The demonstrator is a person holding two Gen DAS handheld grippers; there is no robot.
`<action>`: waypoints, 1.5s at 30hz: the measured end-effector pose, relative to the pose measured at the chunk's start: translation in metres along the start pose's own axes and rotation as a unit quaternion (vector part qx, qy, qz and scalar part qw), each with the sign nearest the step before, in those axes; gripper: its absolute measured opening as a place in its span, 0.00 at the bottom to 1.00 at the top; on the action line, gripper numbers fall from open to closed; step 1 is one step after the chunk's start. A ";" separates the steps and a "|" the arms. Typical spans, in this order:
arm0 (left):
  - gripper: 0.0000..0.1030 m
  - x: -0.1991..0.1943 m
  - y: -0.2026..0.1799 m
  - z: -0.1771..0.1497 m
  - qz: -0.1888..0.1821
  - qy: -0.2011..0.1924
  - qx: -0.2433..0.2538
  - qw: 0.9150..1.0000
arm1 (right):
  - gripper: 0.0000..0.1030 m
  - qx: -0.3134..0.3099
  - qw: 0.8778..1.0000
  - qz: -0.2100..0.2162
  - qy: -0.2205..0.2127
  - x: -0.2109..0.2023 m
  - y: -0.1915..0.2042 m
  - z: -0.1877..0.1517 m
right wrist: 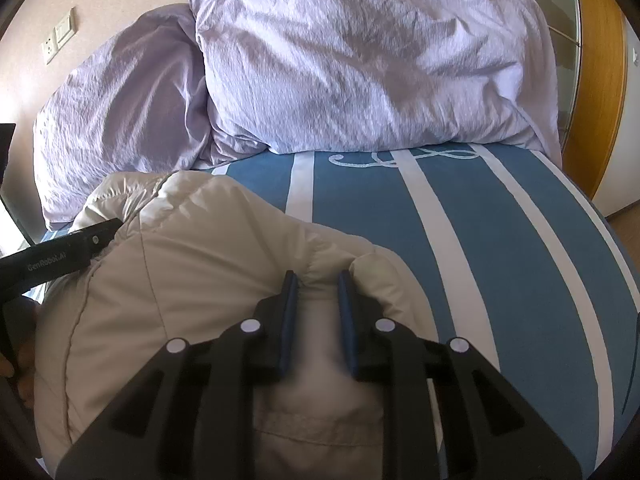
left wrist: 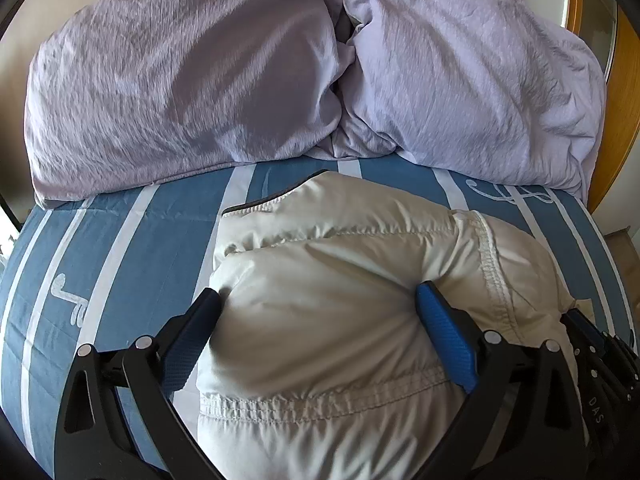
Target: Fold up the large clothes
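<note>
Jacket [left wrist: 332, 300], white and puffy, is seen bundled on the striped bed [left wrist: 132, 248] in the left view, straddled by the wide-spread left claw [left wrist: 318, 300], seemingly to flatten it. In the right view, a pinch of its fabric is clamped by the right claw [right wrist: 317, 282], likely anchoring the fold.

The puffy white jacket [left wrist: 332, 320] bulks up on the near part of the bed [right wrist: 500, 264], filling the space between and under both grippers. To its right in the right wrist view, the striped blue sheet lies bare and flat, giving open passage toward the bed's edge. Farther back, two lilac pillows [left wrist: 180, 76] close off the far side, with the wall behind them.
</note>
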State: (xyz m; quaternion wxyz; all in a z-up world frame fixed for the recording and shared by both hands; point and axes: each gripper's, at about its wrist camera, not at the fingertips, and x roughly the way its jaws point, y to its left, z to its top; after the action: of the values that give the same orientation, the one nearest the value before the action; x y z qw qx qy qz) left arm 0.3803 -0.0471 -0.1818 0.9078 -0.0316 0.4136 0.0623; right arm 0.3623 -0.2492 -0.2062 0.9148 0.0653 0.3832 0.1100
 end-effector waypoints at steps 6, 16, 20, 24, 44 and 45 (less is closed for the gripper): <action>0.97 0.004 0.001 -0.001 -0.002 0.001 -0.003 1.000 | 0.20 -0.001 1.000 -0.001 -0.001 0.000 0.000 0.000; 0.98 0.010 0.002 -0.003 -0.005 -0.002 -0.009 1.000 | 0.21 -0.005 1.000 -0.009 -0.013 0.003 0.002 0.000; 0.98 0.010 0.000 -0.003 -0.002 -0.004 -0.007 1.000 | 0.21 -0.009 1.000 -0.015 -0.016 0.004 0.004 -0.001; 0.98 0.008 0.001 -0.002 -0.002 -0.003 -0.007 1.000 | 0.21 -0.016 0.999 -0.026 -0.015 0.003 0.007 0.000; 0.98 -0.067 0.050 -0.019 -0.061 0.011 -0.037 0.997 | 0.62 0.068 0.997 -0.010 0.028 -0.063 -0.036 0.017; 0.98 -0.069 0.053 -0.021 -0.062 0.013 -0.041 0.997 | 0.67 0.074 0.997 -0.007 0.030 -0.066 -0.039 0.017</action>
State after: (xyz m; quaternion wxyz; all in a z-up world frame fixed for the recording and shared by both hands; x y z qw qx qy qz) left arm 0.3121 -0.0029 -0.1440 0.9025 -0.0949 0.4195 0.0219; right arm 0.3351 -0.3036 -0.1573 0.8961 0.1271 0.4183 0.0770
